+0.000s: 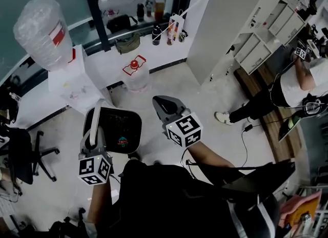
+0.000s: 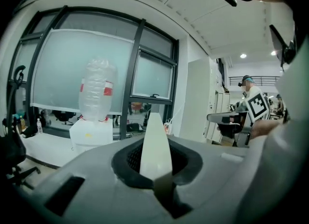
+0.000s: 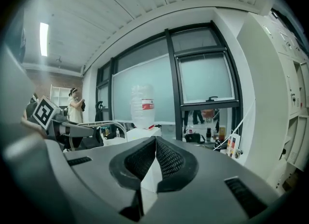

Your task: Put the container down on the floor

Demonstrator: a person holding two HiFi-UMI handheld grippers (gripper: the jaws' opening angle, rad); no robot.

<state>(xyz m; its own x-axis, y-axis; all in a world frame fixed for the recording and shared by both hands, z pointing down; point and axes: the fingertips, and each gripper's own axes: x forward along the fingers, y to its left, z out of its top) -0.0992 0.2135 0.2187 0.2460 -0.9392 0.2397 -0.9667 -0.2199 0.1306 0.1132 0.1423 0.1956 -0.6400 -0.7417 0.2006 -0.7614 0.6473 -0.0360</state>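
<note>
In the head view the container [image 1: 122,129], a dark box with a white rim, hangs over the floor just in front of me. Its white handle [image 1: 94,128] runs through my left gripper [image 1: 96,121], which is shut on it. The left gripper view shows that handle [image 2: 153,136] as a white strip pinched between the dark pads [image 2: 126,156]. My right gripper [image 1: 160,102] floats to the right of the container, apart from it. It is shut, its pad tips meeting with nothing between them in the right gripper view [image 3: 154,143].
A water dispenser with an upturned bottle [image 1: 42,33] stands at the far left, and a red-capped water jug [image 1: 135,73] sits on the floor ahead. An office chair [image 1: 20,155] is at the left. White cabinets [image 1: 259,44] and a seated person [image 1: 287,91] are at the right.
</note>
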